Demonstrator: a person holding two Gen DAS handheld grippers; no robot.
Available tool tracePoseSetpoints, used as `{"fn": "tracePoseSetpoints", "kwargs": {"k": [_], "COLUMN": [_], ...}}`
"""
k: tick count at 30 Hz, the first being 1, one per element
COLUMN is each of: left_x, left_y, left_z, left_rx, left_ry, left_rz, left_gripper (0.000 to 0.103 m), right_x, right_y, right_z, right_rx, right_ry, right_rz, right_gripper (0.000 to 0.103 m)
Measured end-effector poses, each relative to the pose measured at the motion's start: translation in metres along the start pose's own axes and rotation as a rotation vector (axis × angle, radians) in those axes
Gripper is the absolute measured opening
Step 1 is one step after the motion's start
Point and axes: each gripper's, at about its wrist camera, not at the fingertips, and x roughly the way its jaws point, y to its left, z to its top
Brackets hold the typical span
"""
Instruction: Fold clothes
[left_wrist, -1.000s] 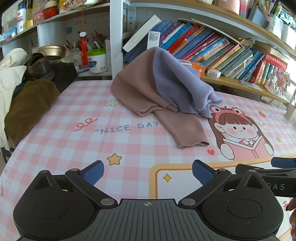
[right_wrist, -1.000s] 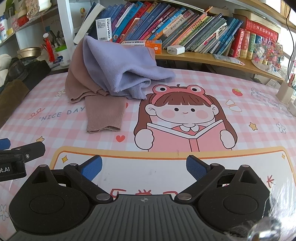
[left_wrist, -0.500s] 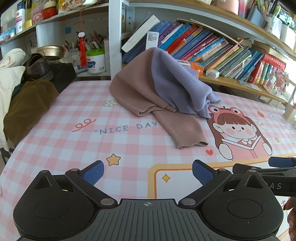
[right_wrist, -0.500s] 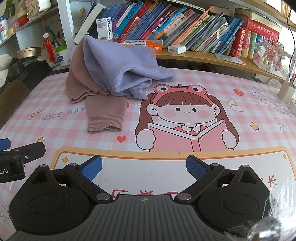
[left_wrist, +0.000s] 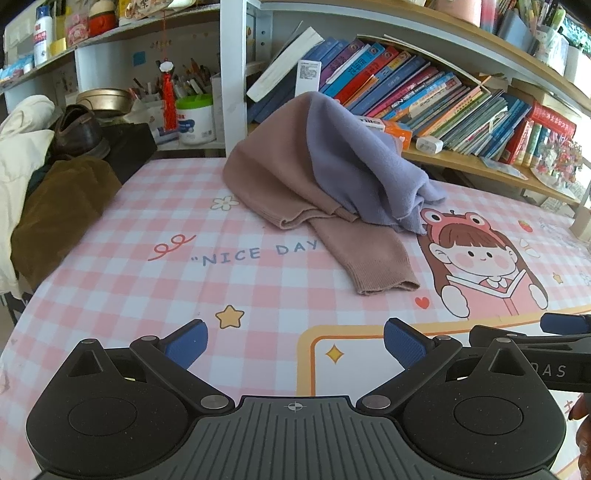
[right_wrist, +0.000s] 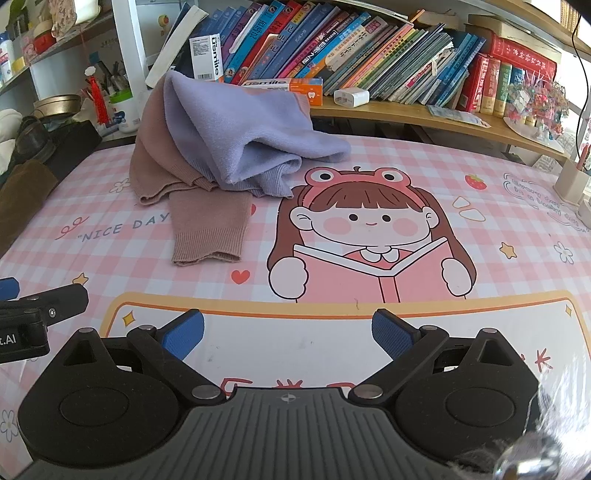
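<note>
Two garments, heaped as one lot: a lilac top (left_wrist: 373, 173) draped over a brown sweater (left_wrist: 280, 184), both leaning against the bookshelf (left_wrist: 424, 99) at the far side of the table (left_wrist: 122, 258). Risk, first item: the pieces overlap, so a pinch at the heap could lift both together and drag one across the cloth; cause, lilac folds lying directly on brown knit with no clear seam between. Risk, second item: pulling toward the near edge may catch the orange box (right_wrist: 284, 85) or white charger (right_wrist: 351, 97) on the low shelf just behind the pile; cause, fabric touching or nearly touching the shelf front, exact contact not discernible. Risk, third item: the soft knit is likely to stretch or slip if taken by a single layer at the cuff. Condition of goods: brown sweater crumpled, one sleeve (left_wrist: 369, 254) extended flat toward the near side, ribbed cuff open and slightly wavy; lilac top bunched in thick rolls, its hem spilling to the right onto the printed cartoon girl (right_wrist: 369, 236). Nothing folded yet, by the look of it. Tools: left gripper (left_wrist: 295, 343) with fingers spread wide, empty, low over the near table, well apart from the heap; right gripper (right_wrist: 286, 332) likewise spread and empty, beside it, facing the cartoon print.
</note>
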Motion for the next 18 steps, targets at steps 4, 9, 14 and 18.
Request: {"fn": "tracePoseSetpoints", "kwargs": {"k": [4,9,14,18], "left_x": [0.0006,0.0012,0.0019,0.0022], "left_y": [-0.0005,-0.0010,-0.0011,-0.0013], "left_z": [0.0001,0.0000,-0.0002,-0.0004], "left_rx": [-0.001,0.002,0.006,0.007], "left_ry": [0.001,0.000,-0.001,-0.001], "left_rz": [0.002,0.001,-0.002,-0.006], "left_gripper": [0.103,0.103,0.103,0.103], "right_x": [0.0004,0.0014,0.0027,0.0031], "right_y": [-0.0004,-0.0006,-0.0012,-0.0015], "right_z": [0.0002,0.0006,0.0012,0.0011], "right_rx": [0.000,0.000,-0.001,0.000], "right_ry": [0.002,0.004,0.005,0.005], "right_rz": [0.000,0.001,0.001,0.001], "right_gripper": [0.098,0.098,0.098,0.098]}}
